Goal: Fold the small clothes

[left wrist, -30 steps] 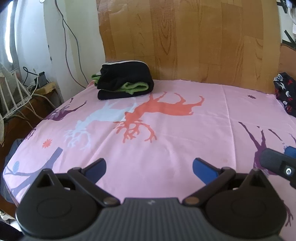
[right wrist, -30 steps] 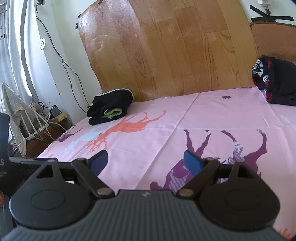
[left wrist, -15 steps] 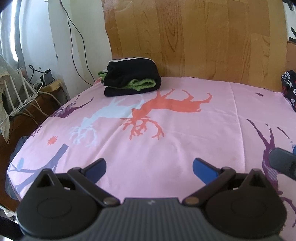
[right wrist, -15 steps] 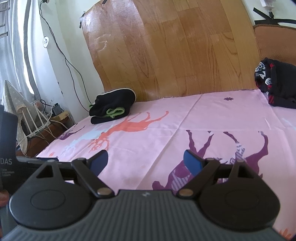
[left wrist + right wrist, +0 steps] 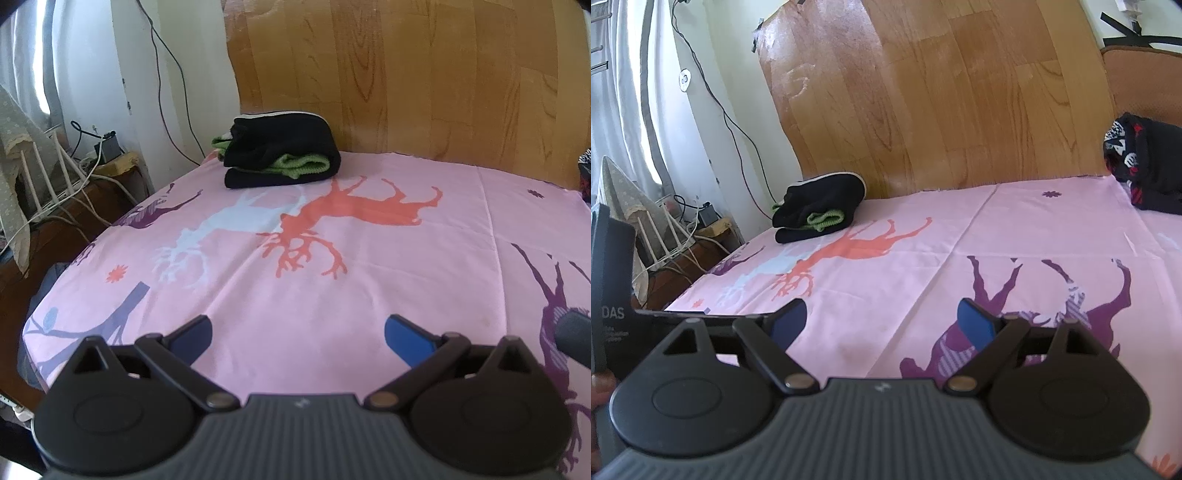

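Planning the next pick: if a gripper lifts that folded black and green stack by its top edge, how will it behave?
The folded black and green stack looks like soft knit, so it would probably droop and unfold. Its loosely layered pieces may slide apart. On the pink sheet, a push would likely bunch it rather than slide it whole.

Folded clothes stack (image 5: 279, 149) at bedsheet's (image 5: 369, 295) far-left corner against wooden board (image 5: 406, 74); unfolded heap (image 5: 1145, 162) far right.

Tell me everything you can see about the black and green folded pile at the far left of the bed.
The folded pile is soft black fabric wrapped around a bright green knit layer whose ribbed edge pokes out at the front; a thin white trim runs along its top edge. It lies flat on the pink deer-print sheet, near the far left corner, close to the wooden board. Neither tool touches it.
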Motion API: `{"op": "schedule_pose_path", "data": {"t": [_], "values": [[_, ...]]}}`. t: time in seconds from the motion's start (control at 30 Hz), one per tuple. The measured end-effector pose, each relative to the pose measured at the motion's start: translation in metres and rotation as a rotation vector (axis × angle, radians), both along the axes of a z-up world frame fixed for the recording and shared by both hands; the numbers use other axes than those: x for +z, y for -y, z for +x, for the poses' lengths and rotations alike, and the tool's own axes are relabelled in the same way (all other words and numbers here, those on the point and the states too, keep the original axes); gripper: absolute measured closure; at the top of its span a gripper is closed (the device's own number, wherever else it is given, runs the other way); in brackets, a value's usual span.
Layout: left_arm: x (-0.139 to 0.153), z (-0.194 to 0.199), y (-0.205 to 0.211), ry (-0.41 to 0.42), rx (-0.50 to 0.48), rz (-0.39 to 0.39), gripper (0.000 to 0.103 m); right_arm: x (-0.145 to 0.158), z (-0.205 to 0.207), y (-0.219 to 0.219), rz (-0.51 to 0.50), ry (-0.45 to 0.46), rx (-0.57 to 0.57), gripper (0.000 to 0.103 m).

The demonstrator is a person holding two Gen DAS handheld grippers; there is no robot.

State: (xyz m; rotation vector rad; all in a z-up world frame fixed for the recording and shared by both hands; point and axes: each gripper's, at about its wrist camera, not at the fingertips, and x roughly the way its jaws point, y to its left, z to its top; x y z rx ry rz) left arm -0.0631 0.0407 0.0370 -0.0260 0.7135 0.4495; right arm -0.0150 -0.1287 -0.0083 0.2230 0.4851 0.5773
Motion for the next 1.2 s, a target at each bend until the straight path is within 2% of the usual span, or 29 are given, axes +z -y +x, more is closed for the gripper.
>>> {"op": "schedule_pose_path", "data": {"t": [0.47,0.67,0.73,0.8,0.87,1.03,1.2], "values": [[0.009,-0.003,-0.009,0.044,0.038,0.010,0.000,0.003,-0.002,-0.005,-0.015,-0.002,0.019,0.011],[0.018,-0.001,-0.022,0.065,0.062,0.012,0.000,0.013,0.010,-0.025,-0.022,-0.027,0.087,0.007],[0.021,-0.001,-0.028,0.071,0.084,0.019,0.000,0.019,0.017,-0.036,-0.054,-0.035,0.078,0.007],[0.022,-0.005,-0.033,0.082,0.096,0.012,0.000,0.021,0.012,-0.034,-0.029,-0.018,0.088,0.006],[0.020,-0.007,-0.037,0.080,0.102,0.008,0.000,0.015,0.006,-0.031,-0.039,-0.011,0.088,0.000],[0.010,-0.007,-0.042,0.054,0.124,-0.018,0.000,0.003,0.002,-0.027,-0.057,-0.036,0.069,0.000],[0.008,-0.010,-0.035,0.040,0.101,-0.010,0.000,-0.002,0.002,-0.028,-0.061,-0.054,0.065,0.000]]}}
